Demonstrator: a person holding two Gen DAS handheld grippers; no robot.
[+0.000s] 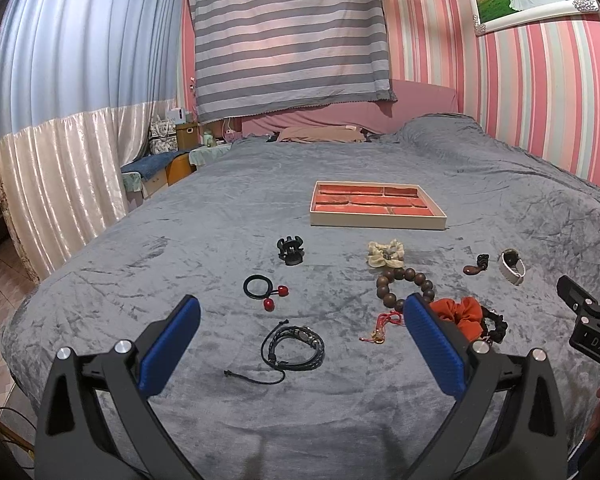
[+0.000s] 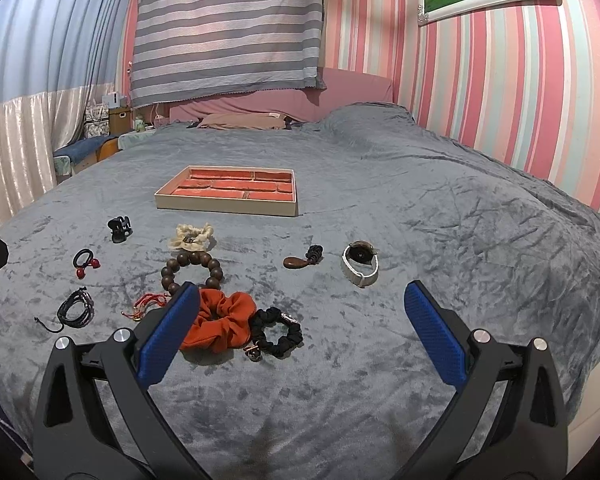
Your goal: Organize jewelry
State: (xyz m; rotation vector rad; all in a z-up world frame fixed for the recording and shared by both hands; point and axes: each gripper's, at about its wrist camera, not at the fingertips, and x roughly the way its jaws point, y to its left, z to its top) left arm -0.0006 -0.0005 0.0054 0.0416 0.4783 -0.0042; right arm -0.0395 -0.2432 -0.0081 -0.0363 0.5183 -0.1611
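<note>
Both sets of tongs were held above the near edge of a bed covered in a grey plush blanket (image 1: 220, 208). The left tongs (image 1: 302, 344) stood wide open with nothing between the blue pads; the right tongs (image 2: 302, 328) were likewise spread wide and empty. A shallow cream tray with an orange-red compartmented lining (image 1: 378, 205) lay flat further up the bed, well apart from the loose items, its compartments bare. Between the tray and the tongs the jewelry was scattered singly on the blanket: a black plastic claw clip (image 1: 290, 251), a black elastic hair tie with two red beads (image 1: 260, 288), a black braided cord bracelet (image 1: 294, 346), a cream fabric scrunchie (image 2: 191, 237), a dark brown wooden bead bracelet (image 2: 192, 274) just beside it, a red string charm (image 2: 146, 305), a rust-orange fabric scrunchie (image 2: 224, 320) touching a black scrunchie (image 2: 278, 330), a small brown teardrop pendant on a black knotted cord (image 2: 300, 260), and a watch with a white band (image 2: 360, 264) lying furthest right. In the left wrist view the left pad of the right tongs partly hid the orange scrunchie. A striped cloth (image 1: 288, 32) hung behind the bed.
</note>
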